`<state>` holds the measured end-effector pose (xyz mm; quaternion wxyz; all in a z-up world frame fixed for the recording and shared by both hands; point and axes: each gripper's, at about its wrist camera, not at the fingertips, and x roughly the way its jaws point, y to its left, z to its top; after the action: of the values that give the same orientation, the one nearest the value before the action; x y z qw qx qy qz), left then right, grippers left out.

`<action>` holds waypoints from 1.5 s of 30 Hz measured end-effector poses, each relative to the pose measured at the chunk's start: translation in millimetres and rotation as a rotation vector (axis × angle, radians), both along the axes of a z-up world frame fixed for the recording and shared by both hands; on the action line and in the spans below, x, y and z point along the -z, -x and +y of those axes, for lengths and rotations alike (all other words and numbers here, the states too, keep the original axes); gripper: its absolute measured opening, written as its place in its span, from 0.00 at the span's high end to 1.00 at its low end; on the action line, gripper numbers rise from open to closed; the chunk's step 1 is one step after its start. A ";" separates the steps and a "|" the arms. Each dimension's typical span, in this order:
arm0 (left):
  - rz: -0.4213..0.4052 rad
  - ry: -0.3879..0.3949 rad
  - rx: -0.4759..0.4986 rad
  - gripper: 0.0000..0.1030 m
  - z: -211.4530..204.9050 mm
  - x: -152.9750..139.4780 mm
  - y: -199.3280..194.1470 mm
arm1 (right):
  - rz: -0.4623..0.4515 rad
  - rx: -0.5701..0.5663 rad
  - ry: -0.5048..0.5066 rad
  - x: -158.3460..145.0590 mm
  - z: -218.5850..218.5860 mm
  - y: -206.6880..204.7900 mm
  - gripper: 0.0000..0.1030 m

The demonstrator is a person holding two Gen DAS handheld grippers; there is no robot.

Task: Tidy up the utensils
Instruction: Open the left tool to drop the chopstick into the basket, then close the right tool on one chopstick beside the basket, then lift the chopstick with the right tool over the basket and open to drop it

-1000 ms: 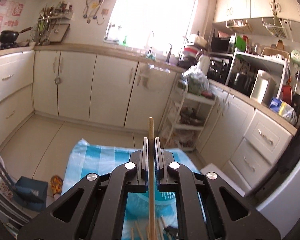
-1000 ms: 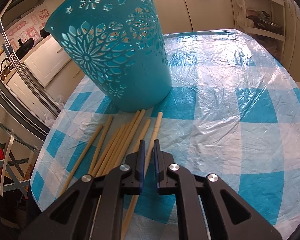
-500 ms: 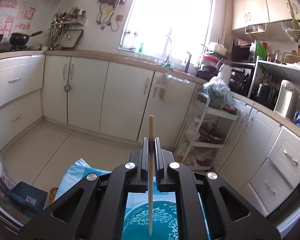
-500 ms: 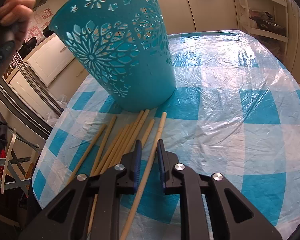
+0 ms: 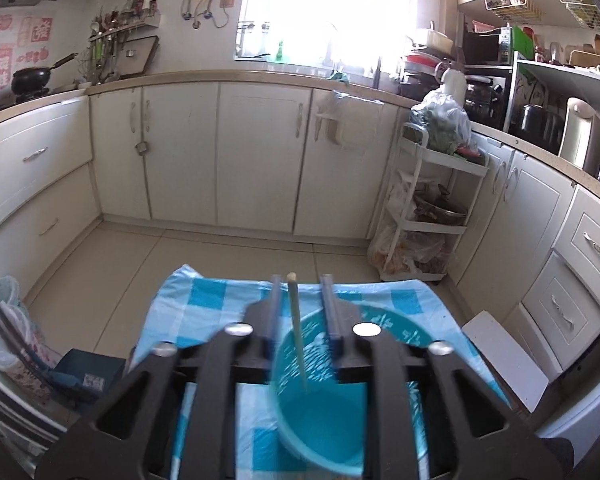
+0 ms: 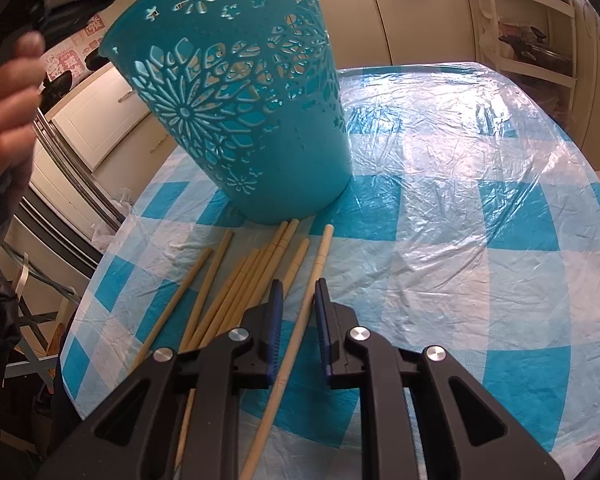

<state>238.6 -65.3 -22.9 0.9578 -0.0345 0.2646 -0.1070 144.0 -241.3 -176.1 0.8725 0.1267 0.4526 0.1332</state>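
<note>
A teal cut-out basket (image 6: 240, 92) stands on the blue-checked table (image 6: 480, 216). My left gripper (image 5: 300, 280) is open right above the basket's mouth (image 5: 320, 412); a wooden chopstick (image 5: 296, 328) hangs loose between its jaws, tip down inside the basket. My right gripper (image 6: 296, 286) is open, low over several chopsticks (image 6: 236, 292) lying in front of the basket. Its jaws stand on either side of the pale rightmost chopstick (image 6: 304, 312), not touching it.
A hand on the left gripper's handle (image 6: 4, 108) shows at the left edge. Beyond the table are kitchen cabinets (image 5: 260, 152), a white rack trolley (image 5: 432, 204) and a white stool (image 5: 504, 360). The table edge (image 6: 112, 240) is close on the left.
My left gripper opened over the basket and let go of its chopstick, which drops in. My right gripper opened wider and moved over the rightmost chopstick.
</note>
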 end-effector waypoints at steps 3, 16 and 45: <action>-0.027 -0.002 -0.050 0.39 21.6 -0.6 22.8 | 0.008 0.004 -0.003 -0.4 -0.5 -0.7 0.84; 0.207 0.028 -0.187 0.27 106.9 96.4 57.1 | 0.046 0.004 0.172 -4.9 14.8 -7.2 0.85; 0.291 -0.039 -0.195 0.22 101.7 152.7 64.9 | -0.419 0.075 -0.189 -207.3 -21.2 8.9 0.94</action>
<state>173.7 36.4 -175.5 0.9157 -0.0567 0.3977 -0.0021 135.1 -262.5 31.2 0.9361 0.1942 0.2419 0.1658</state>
